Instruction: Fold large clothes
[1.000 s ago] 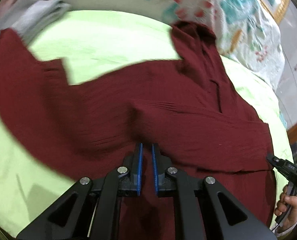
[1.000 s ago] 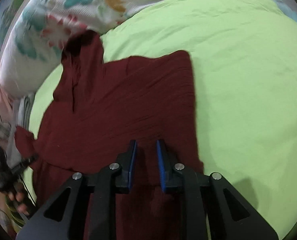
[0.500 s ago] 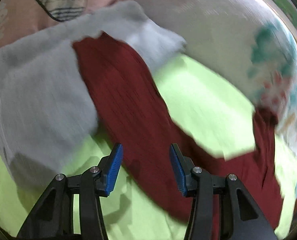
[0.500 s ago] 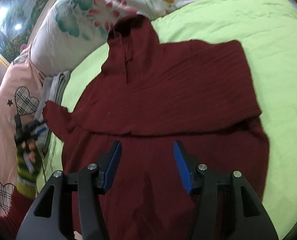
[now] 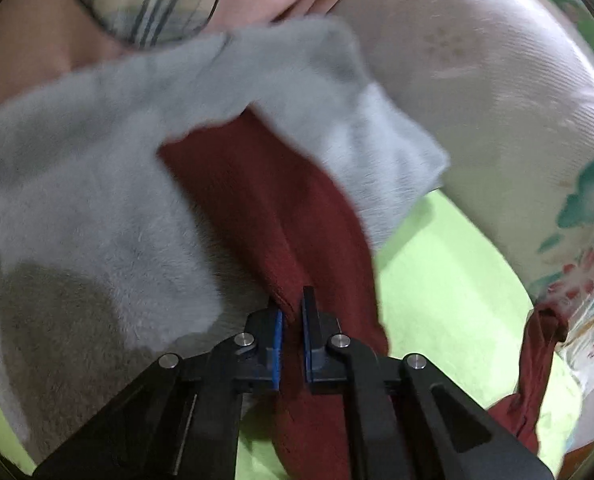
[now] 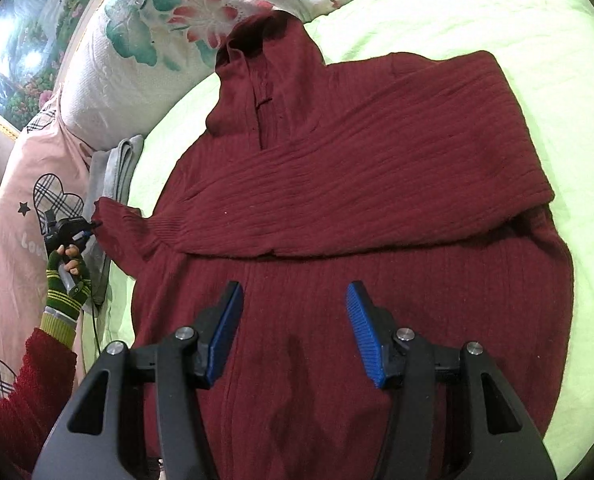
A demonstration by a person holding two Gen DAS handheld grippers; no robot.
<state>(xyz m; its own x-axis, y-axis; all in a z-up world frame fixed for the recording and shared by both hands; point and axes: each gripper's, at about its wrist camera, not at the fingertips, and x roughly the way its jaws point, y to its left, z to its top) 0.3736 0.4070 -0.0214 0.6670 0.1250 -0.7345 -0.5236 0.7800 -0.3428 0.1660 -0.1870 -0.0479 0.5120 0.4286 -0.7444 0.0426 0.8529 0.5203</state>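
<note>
A dark red ribbed hooded sweater (image 6: 357,208) lies on the light green bed sheet (image 6: 497,12), hood toward the pillows. Its right sleeve is folded across the chest. Its left sleeve (image 5: 265,208) stretches out left over a folded grey garment (image 5: 89,200). My left gripper (image 5: 291,320) is shut on the edge of that sleeve; it also shows small in the right wrist view (image 6: 85,230), pinching the sleeve cuff. My right gripper (image 6: 293,312) is open and empty, just above the sweater's lower body.
A floral white pillow (image 6: 149,40) and a pink quilt with plaid hearts (image 6: 21,200) lie along the far and left sides of the bed. The grey garment (image 6: 117,168) sits between the quilt and the sweater. A framed picture (image 6: 21,52) stands behind the pillow.
My left gripper swung left from the sweater's body, opened, then shut on the left sleeve. My right gripper opened, letting go of the sweater, and drew back.
</note>
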